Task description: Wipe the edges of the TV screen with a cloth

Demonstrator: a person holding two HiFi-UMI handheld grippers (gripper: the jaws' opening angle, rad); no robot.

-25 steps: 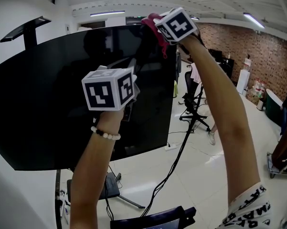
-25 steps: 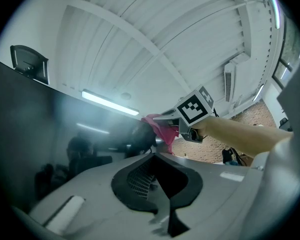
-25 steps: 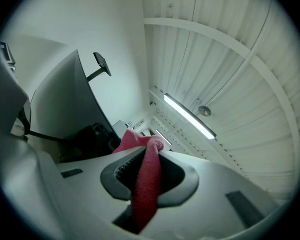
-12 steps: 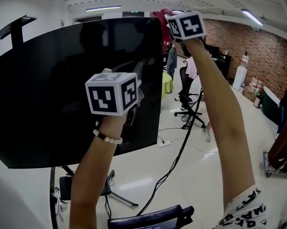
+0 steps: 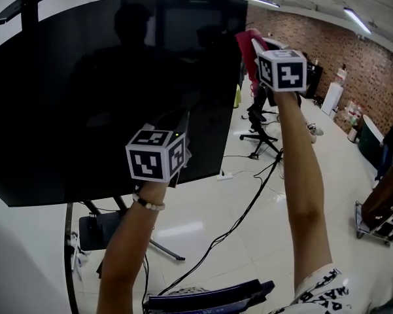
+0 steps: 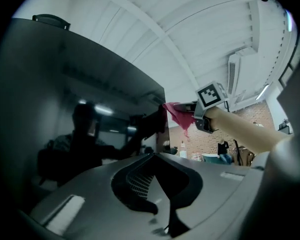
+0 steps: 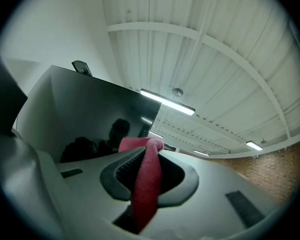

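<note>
While right tongs (image 7: 149,151) clamp red cloth (image 7: 146,184) hanging lengthwise at TV (image 5: 104,97) right edge, left tongs (image 6: 154,159) closed, empty

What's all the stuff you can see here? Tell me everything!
big flat TV screen: one, black, on a stand, left and middle of the head view
soft fabric cloth: one, red, at the screen's right edge, near the top
floor cables: a few, black, on the white floor below the screen
wheeled office chair: one, black, beyond the screen's right edge
brick wall: one, reddish-brown, far right
ceiling strip lights: three in the head view, white
bead bracelet: one, white, on the left wrist
left gripper: one, grey, jaws together and empty, before the lower screen
right gripper: one, grey, shut on the cloth
</note>
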